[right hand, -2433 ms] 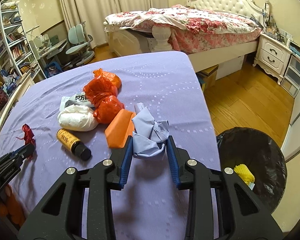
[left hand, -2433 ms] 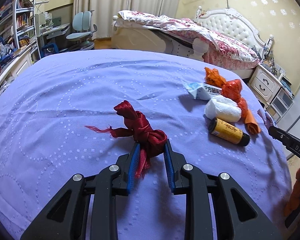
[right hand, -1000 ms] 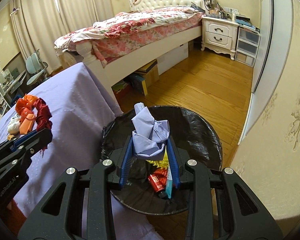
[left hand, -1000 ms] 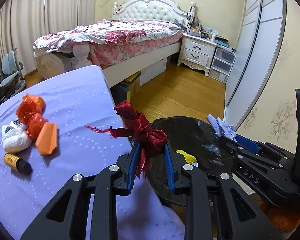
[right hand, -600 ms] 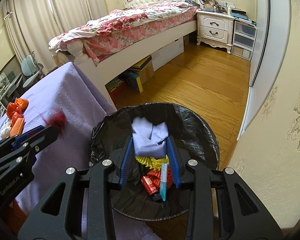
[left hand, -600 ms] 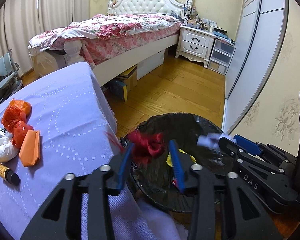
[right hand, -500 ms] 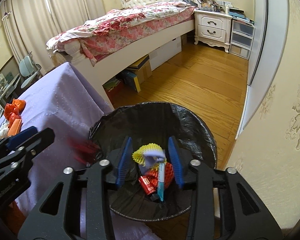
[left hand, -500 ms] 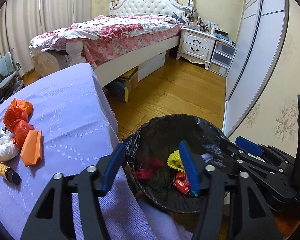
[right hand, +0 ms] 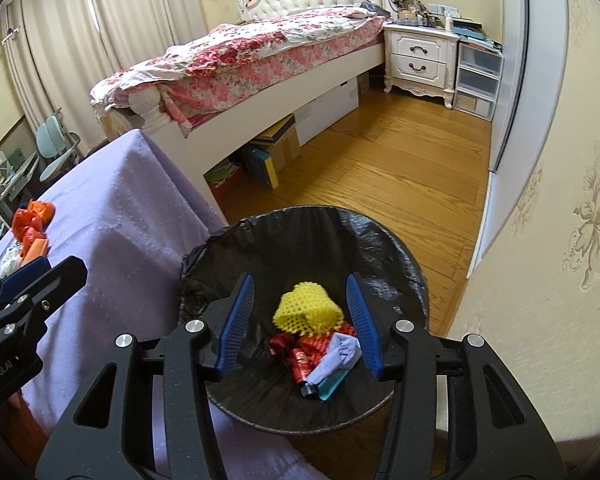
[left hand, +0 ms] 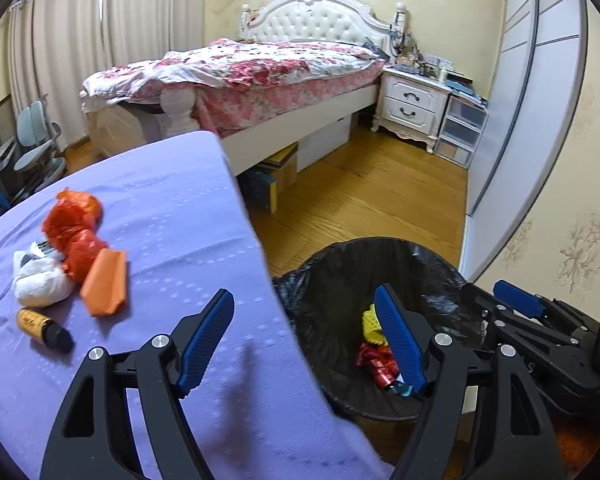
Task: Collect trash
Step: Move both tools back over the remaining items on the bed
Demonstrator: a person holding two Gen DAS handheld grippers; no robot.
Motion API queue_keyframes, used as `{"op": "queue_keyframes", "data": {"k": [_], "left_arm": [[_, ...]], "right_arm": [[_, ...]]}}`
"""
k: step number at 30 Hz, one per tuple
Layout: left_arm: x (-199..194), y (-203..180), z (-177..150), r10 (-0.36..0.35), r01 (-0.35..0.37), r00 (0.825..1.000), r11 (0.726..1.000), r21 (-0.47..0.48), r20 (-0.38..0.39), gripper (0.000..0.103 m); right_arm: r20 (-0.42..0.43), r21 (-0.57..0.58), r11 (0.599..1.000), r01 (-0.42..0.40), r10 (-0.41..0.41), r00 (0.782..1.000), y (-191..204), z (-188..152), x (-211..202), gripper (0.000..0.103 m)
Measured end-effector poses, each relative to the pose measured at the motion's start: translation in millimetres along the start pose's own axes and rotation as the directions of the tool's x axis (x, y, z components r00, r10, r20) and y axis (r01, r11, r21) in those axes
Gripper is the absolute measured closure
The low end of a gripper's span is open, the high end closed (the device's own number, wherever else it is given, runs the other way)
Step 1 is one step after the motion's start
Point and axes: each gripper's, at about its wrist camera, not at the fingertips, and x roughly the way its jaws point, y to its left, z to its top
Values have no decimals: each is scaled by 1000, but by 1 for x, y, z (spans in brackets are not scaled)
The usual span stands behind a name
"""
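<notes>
Both claws, left (left hand: 304,336) and right (right hand: 300,320), have just been opening and hang spread, empty, over the black-lined round trash bin (right hand: 396,248), so swing back wide for the orange plastic bags (left hand: 74,228) left of it.

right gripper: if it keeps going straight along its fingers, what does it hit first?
Probably the trash pile inside the black bin: the open right gripper points down into it, centred on the yellow foam net. Nothing is between the jaws. Depth is unclear.
</notes>
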Motion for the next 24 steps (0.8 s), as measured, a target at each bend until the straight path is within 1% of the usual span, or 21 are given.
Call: {"op": "queue_keyframes", "data": {"k": [3,8,13,16,20,24], "left_arm": [[-7,15,-5,40,-40,999,999,-19,0,30],[-21,52,-12,108,-108,994,990,-88,-7,30],[-35,93,-25,182,-184,983,969,-167,-27,30],[-42,114,-32,215,-219,976,954,-205,-41,30],[-47,138,-36,245,-249,968,934,-256,-50,30],[-48,156,-34,243,-249,968,918,-310,-58,30]], "right_arm": [[0,-16,1000,-22,22,1000,10,0,-3,55],[-8,-64,994,-85,84,996,42,-3,-8,55],[-20,-125,982,-144,143,990,79,-5,-14,55],[-35,-158,970,-184,181,983,102,-6,-16,50],[-50,-206,956,-210,204,978,129,-9,-17,50],[-66,-241,944,-226,216,974,152,-13,-13,50]]}}
